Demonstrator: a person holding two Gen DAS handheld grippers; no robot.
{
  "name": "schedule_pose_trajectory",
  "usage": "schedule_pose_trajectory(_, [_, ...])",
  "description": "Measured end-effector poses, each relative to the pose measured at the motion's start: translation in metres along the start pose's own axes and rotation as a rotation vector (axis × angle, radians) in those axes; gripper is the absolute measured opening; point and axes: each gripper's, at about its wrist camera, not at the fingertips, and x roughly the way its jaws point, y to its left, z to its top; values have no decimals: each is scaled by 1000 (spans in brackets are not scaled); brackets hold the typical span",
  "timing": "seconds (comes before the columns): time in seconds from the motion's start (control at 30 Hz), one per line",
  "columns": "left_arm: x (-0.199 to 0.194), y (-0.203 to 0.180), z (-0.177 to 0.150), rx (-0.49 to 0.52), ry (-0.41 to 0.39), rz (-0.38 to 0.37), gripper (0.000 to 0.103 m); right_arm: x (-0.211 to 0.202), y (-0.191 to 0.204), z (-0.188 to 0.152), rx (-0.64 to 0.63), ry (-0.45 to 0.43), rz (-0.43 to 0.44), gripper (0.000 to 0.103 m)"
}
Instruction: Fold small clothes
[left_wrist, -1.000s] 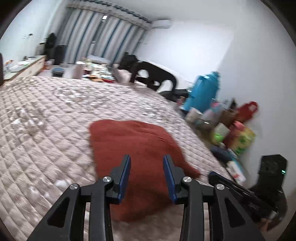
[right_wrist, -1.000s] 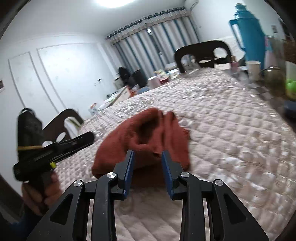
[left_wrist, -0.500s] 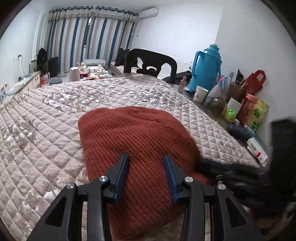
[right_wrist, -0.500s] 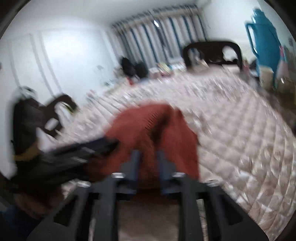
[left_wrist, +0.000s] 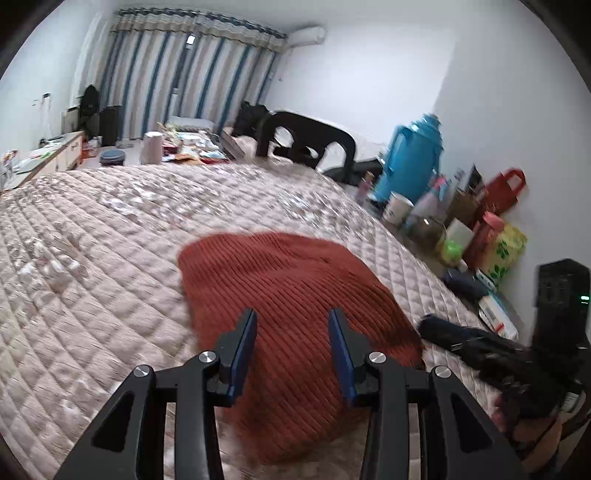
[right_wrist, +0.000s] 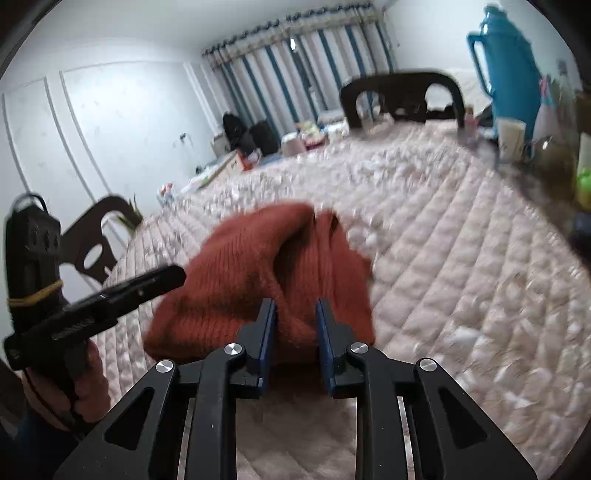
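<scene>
The rust-red knit garment lay on the quilted bed at twelve o'clock of both grippers. The left gripper stood apart, empty (hovering above it); the right gripper was opening, cloth between its narrow jaws.

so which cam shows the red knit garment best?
Left wrist. The red knit garment lies across the quilted cover in sharper focus, with most of its outline visible. The right wrist view shows it blurred, bunched up, its near edge between that gripper's jaws.
</scene>
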Motion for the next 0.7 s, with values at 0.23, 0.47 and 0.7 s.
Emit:
schedule_pose_trajectory(0.23, [21,13,8,-63,34,45,41,14,33,37,-93,-52,53,22])
schedule_pose_trajectory(0.47, [39,2,-5,-16,60,95,42,75,9,22,-39,94,-15,19])
schedule_pose_trajectory(0.7, [42,-1,-6,0,50,121,43,73,5,15,-52,60,-23,20])
